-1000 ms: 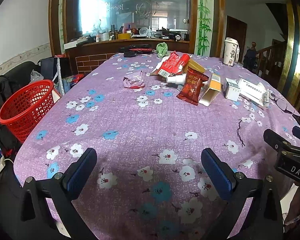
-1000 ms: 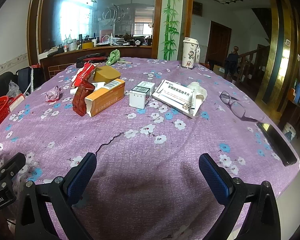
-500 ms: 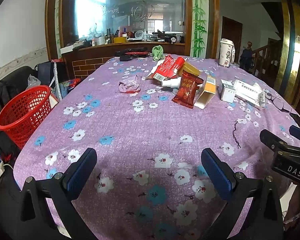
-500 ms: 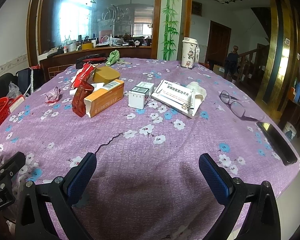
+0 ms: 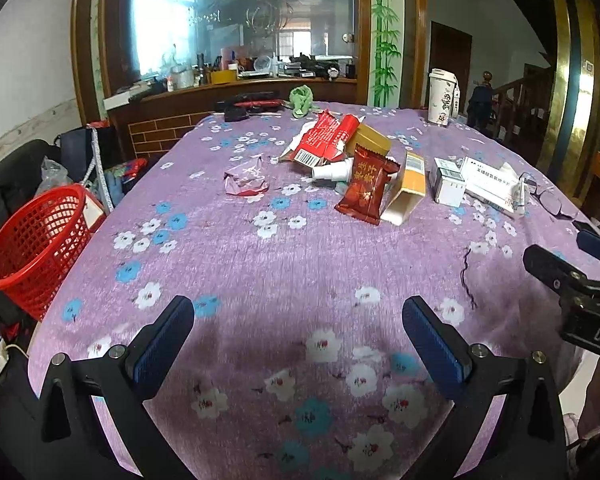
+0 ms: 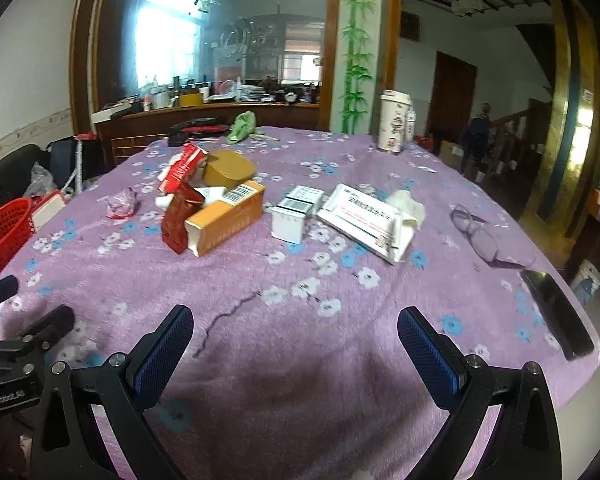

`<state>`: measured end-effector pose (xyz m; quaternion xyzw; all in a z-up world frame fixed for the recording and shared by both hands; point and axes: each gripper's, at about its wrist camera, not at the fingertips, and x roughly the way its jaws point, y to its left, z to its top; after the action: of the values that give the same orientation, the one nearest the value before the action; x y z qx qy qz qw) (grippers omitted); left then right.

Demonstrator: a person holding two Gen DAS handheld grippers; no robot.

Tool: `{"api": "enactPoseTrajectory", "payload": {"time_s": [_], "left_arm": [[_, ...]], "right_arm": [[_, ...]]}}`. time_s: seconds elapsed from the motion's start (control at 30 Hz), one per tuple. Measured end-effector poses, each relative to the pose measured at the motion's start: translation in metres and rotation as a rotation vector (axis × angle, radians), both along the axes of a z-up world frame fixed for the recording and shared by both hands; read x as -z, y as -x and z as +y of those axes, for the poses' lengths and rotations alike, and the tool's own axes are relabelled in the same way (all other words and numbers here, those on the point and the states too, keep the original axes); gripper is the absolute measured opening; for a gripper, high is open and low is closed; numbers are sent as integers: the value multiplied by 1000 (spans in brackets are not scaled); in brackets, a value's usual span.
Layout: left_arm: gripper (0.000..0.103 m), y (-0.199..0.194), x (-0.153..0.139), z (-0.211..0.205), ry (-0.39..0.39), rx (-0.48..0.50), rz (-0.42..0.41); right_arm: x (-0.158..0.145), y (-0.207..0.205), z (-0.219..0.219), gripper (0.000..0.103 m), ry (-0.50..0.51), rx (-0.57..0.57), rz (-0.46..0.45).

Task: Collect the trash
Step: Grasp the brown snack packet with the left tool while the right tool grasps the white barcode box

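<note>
The trash pile (image 5: 364, 168), red wrappers, an orange carton (image 6: 226, 216) and white boxes, lies mid-surface (image 5: 284, 264) on the purple flowered cloth. The red basket (image 5: 32, 248) stands off its left edge. My left gripper (image 5: 298, 344) and right gripper (image 6: 294, 356) hover near, jaws spread, empty

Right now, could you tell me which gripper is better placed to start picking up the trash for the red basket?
Probably the left gripper: open and empty, it faces the dark red snack packet, and the red basket stands beside its edge of the table. The right gripper, also open, is farther from the basket.
</note>
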<state>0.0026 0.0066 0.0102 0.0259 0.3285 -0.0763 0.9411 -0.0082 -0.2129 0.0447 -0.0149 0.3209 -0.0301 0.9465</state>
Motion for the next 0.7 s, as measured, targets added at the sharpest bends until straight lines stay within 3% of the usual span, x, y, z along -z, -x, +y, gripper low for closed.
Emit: {"api": "enactPoseTrajectory", "payload": {"time_s": [0.17, 0.3, 0.57, 0.63, 0.7], "left_arm": [[103, -16, -26, 3, -1, 20, -9], [103, -33, -46, -1, -10, 64, 10], [103, -62, -76, -25, -53, 164, 25], [103, -72, -78, -30, -57, 184, 35], [97, -84, -76, -35, -67, 190, 51]], "right_arm": [[-16, -16, -1, 103, -36, -70, 52], [-34, -31, -9, 101, -140, -112, 88], [-60, -71, -23, 78, -225, -135, 161], [-61, -84, -28, 67, -245, -126, 187], [-59, -96, -34, 66, -276, -113, 212]]}}
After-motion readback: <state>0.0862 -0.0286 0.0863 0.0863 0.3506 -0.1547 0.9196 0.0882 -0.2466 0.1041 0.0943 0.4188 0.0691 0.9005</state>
